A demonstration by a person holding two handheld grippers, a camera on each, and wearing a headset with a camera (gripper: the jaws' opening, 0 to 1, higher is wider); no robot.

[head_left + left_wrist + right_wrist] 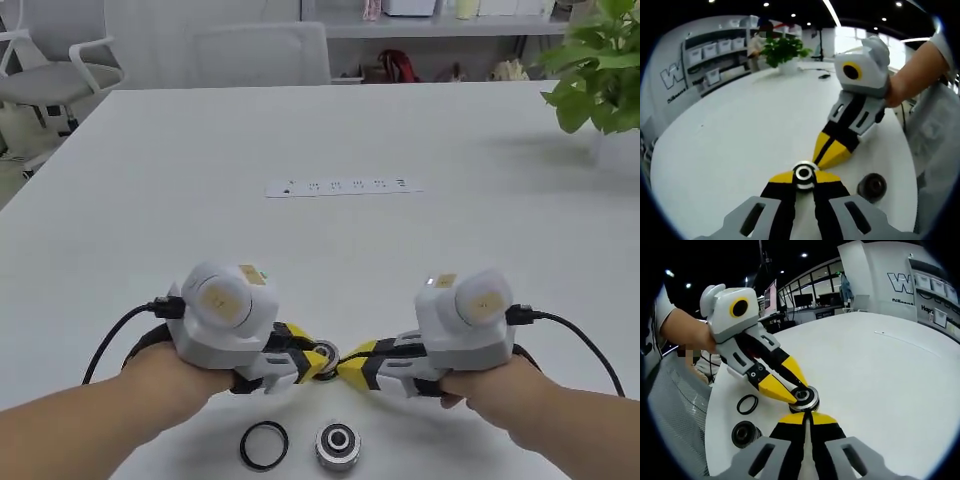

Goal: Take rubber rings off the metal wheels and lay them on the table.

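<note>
1. Nearest the operator: a loose black rubber ring (264, 445) lies flat on the white table (150, 200). A second metal wheel (338, 443) rests just beside it on the R. The two are close but not touching.

2. Just beyond, at ctr: L gripper (314, 364) and R gripper (349, 370) meet tip to tip, one in the left hand (165, 380), the other in the right hand (490, 385).

3. L gripper: jaws clamped on a metal wheel (804, 172), one yellow tip on each side (ref. L gripper view). In the R gripper view this wheel shows a dark band round its rim.

4. R gripper: jaws drawn together w/ a thin slit between. The tips sit against the near edge of the clamped metal wheel's rim. Cannot tell whether they pinch the dark band.

5. A black cable (110, 340) leaves the outer side of each gripper.

6. Mid-table: a white power strip (342, 187) lies flat, well apart from the work.

7. Far end: a green potted plant (600, 70) at the far R corner, and a grey office chair (60, 70) past the far L edge.
</note>
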